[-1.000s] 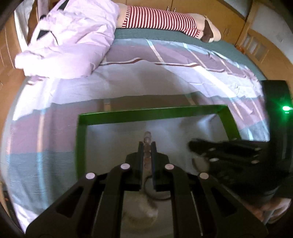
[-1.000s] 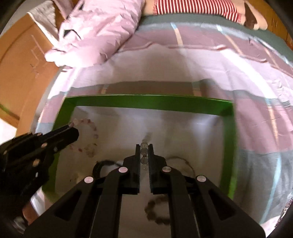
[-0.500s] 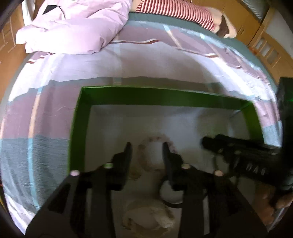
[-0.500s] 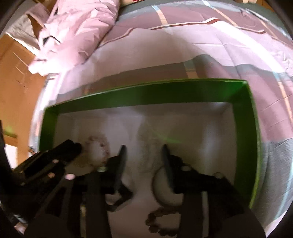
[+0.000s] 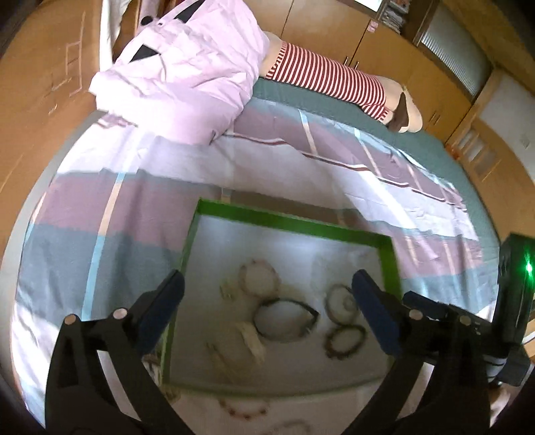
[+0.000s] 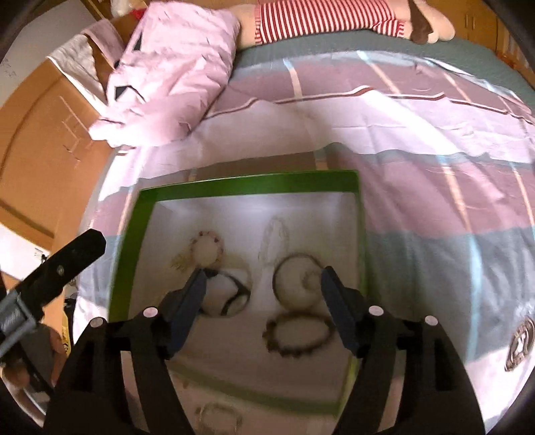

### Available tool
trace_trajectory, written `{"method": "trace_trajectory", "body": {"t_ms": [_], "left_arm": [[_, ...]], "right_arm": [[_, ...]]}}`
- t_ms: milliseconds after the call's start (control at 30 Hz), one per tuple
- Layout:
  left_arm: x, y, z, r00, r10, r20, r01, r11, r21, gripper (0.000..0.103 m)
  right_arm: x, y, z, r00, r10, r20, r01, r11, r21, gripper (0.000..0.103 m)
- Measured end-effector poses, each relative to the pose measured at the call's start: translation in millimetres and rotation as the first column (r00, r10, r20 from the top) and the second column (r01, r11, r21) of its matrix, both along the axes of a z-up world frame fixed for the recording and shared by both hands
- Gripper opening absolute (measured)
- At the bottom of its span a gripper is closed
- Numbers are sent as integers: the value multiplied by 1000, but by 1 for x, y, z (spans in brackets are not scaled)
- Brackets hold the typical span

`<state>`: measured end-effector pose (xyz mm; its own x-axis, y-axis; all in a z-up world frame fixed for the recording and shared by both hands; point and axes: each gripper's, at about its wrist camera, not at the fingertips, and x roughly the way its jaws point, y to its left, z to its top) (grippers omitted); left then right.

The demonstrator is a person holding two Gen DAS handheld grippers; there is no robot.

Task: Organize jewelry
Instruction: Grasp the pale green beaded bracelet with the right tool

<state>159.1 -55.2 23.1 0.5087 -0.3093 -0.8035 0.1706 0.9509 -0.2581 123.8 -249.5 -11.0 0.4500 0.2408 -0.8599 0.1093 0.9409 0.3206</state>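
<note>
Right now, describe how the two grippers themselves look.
Both the left gripper and right gripper are matte black angular frames studded with round silver screw heads; the jaws are lined with dark blue pads. A green light glows on the right unit's body.

Bed [image 5: 160, 200]: striped purple, white, teal sheet.
Pink quilt [image 5: 187, 70]: bunched at far end.
Red-striped plush toy [image 6: 321, 16]: beside quilt.

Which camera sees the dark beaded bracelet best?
The right wrist view. There the dark beaded bracelet lies nearer and larger, inside the green box, though the right gripper finger overlaps its right end. In the left wrist view it looks smaller and blurrier, near the right finger of the left gripper.
</note>
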Motion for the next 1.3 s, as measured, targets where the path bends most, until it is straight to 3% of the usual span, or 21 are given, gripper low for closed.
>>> {"method": "trace_trajectory", "body": {"t_ms": [67,133,267,400,533,667,867,1133,1267,1300], "left_arm": [[-12,0,3,1000,-6,-24,6,1000,10,101],[-29,-5,4,999,-39,-38,42,996,79,101],[-68,-14,5,994,-110,14,104,966,235,101],[-98,-5,8,990,-127,67,98,938,331,101],[-122,23,2,994,-61,96,29,953,302,101],[-132,46,-21,1000,-26,2,25,965,261,101],[-129,57,-35,999,-24,-26,30,962,272,101],[-133,47,-35,995,-85,-45,93,972,217,101],[-135,41,-39,995,-87,-54,98,955,280,101],[-135,41,-40,995,-85,-51,96,954,284,101]], "right_arm": [[-19,-3,7,1000,3,6,-3,1000,10,75],[-39,-4,6,1000,8,1,-8,1000,22,80],[-75,-4,-9,1000,15,-25,-14,998,54,81],[-103,2,-27,998,39,-42,-36,998,58,81],[-125,12,-44,997,64,-53,-61,997,54,81],[-129,29,-59,990,112,-85,-105,991,78,81],[-126,62,-73,977,185,-108,-180,982,55,78],[-117,89,-93,956,231,-183,-221,973,72,58],[-117,99,-96,943,261,-206,-274,961,-36,44],[-118,103,-97,940,270,-207,-291,953,-82,33]]}}
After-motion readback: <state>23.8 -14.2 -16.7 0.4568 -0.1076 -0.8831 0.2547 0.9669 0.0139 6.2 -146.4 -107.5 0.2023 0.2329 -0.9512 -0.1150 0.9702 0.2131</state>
